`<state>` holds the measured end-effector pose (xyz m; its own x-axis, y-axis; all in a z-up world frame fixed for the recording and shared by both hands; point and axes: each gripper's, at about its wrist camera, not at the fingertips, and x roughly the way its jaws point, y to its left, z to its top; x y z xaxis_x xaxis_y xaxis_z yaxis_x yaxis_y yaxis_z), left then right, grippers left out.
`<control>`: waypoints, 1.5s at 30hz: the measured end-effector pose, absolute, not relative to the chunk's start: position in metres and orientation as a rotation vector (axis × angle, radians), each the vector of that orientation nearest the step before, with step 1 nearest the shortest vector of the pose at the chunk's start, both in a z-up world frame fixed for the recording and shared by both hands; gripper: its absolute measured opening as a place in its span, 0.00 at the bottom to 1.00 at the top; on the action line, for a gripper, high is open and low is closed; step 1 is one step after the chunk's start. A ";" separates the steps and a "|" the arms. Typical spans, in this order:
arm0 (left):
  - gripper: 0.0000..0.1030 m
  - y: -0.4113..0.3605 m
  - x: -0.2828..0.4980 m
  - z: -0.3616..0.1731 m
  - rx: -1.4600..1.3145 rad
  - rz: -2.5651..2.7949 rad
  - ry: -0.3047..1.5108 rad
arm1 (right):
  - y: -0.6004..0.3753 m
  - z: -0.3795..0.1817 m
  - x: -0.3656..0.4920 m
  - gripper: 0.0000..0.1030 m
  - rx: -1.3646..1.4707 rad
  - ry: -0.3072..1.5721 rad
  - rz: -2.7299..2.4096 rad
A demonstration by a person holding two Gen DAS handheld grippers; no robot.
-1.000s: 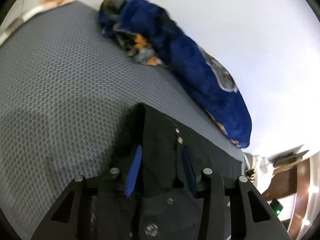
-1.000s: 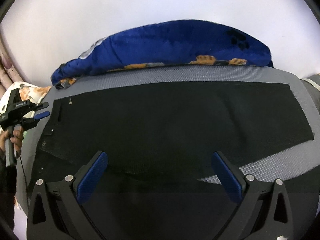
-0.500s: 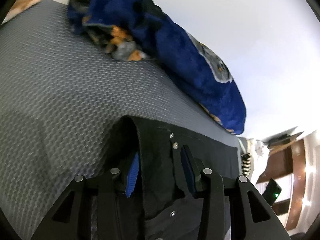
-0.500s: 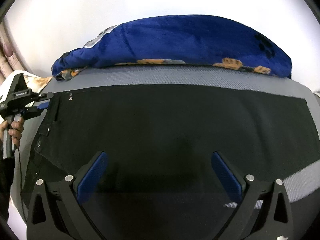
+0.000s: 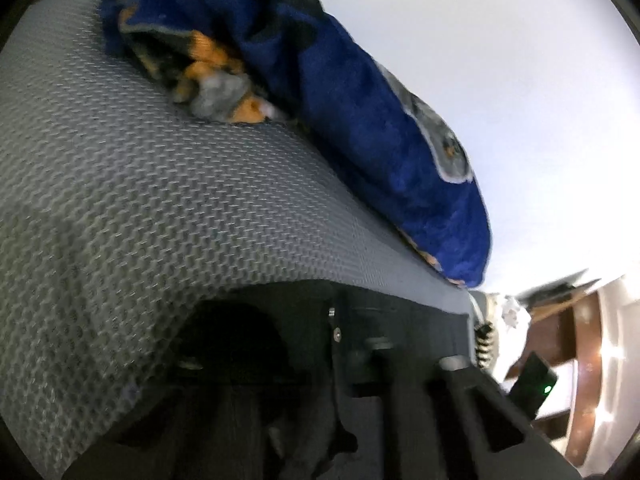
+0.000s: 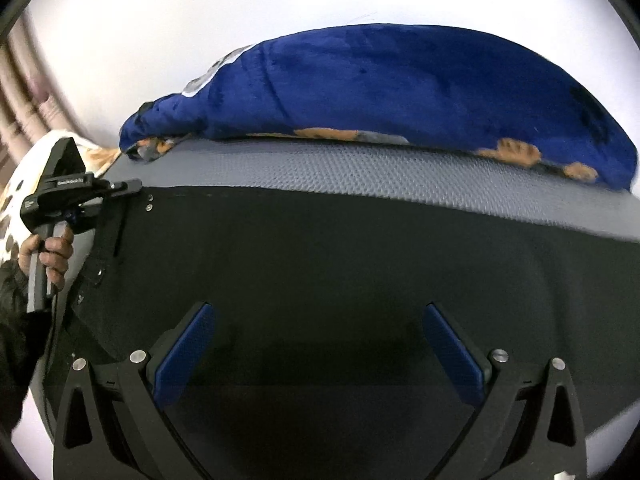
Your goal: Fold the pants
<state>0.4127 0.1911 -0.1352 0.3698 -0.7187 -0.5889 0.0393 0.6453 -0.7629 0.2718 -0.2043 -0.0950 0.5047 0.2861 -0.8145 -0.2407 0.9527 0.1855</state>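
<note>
Black pants (image 6: 340, 264) lie flat across a grey textured mat (image 6: 360, 172). My right gripper (image 6: 316, 344) is open, its blue pads (image 6: 184, 352) wide apart just above the near part of the pants. My left gripper (image 6: 120, 192) shows at the far left in the right wrist view, at the waistband corner with its metal snaps (image 6: 149, 202). In the left wrist view the waistband (image 5: 336, 332) bunches up over my left gripper (image 5: 288, 356) and hides its pads; the jaws look closed on the cloth.
A blue fleece blanket (image 6: 400, 88) with orange and grey prints lies bunched along the mat's far edge, also in the left wrist view (image 5: 360, 100). A white wall stands behind it. Wooden furniture (image 5: 580, 360) shows at the right.
My left gripper has closed on the waistband corner and carried it toward the far edge of the mat. My right gripper has stayed open and moved forward over the pants.
</note>
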 end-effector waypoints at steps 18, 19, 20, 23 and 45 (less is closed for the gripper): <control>0.09 0.206 0.327 -0.039 -0.710 -0.781 0.778 | -0.218 -0.087 0.392 0.81 -0.354 1.214 0.916; 0.09 0.210 0.325 -0.040 -0.710 -0.775 0.780 | -0.221 -0.090 0.396 0.78 -0.356 1.249 0.938; 0.09 0.213 0.327 -0.042 -0.711 -0.768 0.784 | -0.223 -0.095 0.399 0.75 -0.377 1.270 0.945; 0.09 0.212 0.329 -0.040 -0.695 -0.743 0.796 | -0.232 -0.104 0.407 0.62 -0.417 1.310 0.958; 0.09 0.211 0.303 -0.026 -0.624 -0.679 0.843 | -0.257 -0.054 0.308 0.07 -0.460 1.040 0.617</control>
